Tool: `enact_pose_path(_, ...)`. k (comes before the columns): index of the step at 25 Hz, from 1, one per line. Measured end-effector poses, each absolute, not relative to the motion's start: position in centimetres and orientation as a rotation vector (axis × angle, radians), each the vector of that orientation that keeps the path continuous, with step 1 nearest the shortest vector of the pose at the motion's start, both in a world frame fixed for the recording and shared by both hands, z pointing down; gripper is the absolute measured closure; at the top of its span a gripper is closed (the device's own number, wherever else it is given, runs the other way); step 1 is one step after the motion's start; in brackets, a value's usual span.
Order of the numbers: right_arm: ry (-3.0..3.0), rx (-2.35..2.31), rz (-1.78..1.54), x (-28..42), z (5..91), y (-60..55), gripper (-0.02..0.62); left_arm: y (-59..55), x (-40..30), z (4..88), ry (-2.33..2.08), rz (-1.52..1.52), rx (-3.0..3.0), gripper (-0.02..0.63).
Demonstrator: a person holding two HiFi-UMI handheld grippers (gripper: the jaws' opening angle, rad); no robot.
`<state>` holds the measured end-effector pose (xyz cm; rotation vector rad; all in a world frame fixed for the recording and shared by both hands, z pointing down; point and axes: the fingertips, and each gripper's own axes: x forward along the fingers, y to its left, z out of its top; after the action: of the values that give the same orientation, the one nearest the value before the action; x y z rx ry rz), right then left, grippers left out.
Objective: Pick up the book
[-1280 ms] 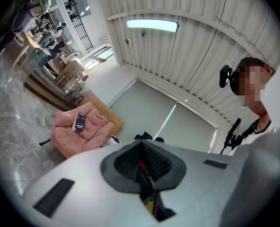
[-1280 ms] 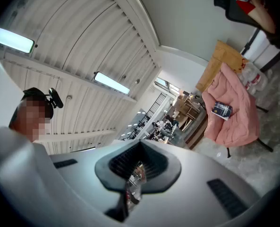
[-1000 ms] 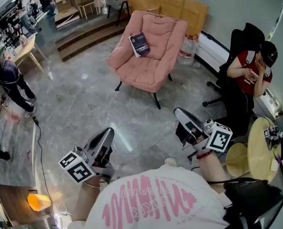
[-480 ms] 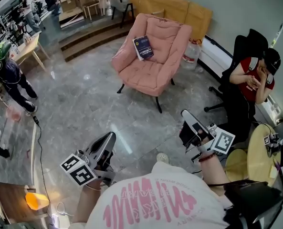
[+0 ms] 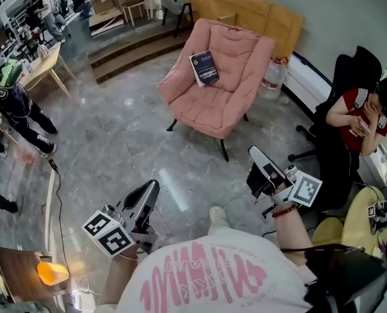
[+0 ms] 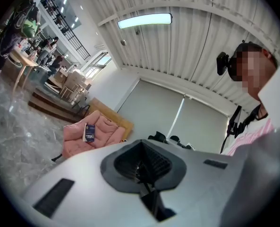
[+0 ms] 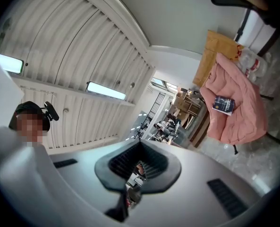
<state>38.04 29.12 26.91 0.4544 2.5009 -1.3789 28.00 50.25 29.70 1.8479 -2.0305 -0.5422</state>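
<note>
A dark blue book [image 5: 205,68] leans against the left side of the backrest of a pink armchair [image 5: 219,90] in the head view. It also shows small on the chair as the book [image 6: 89,132] in the left gripper view and the book [image 7: 223,104] in the right gripper view. My left gripper [image 5: 151,186] is shut and holds nothing, low at the left, well short of the chair. My right gripper [image 5: 253,151] is shut and empty too, nearer the chair's front right leg. In each gripper view the jaws meet, left gripper [image 6: 144,171] and right gripper [image 7: 139,167].
A seated person in a red top [image 5: 359,126] is on a black office chair at the right. A round yellow table [image 5: 369,217] stands at the lower right. Cardboard panels [image 5: 248,8] lean behind the armchair. Wooden steps [image 5: 131,47] and other people [image 5: 14,106] are at the left.
The armchair and book have shifted rightward and closer in the head view as I step toward them. Both grippers have moved forward, still shut.
</note>
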Motion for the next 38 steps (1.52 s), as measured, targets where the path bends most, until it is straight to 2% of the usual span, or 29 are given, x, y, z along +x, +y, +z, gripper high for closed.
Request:
enact_pose_path(14,2.585,0.536,-1.439,31.0,27.7,20.0,0.586,40.2,23.3,29.2,-2.057,-0.562,1.806,0.598)
enact_pose_path(38,2.613,0.675,-1.475,25.4,28.5,11.9,0.586,32.5,19.9,29.9,-2.128,-0.622,1.710,0.598)
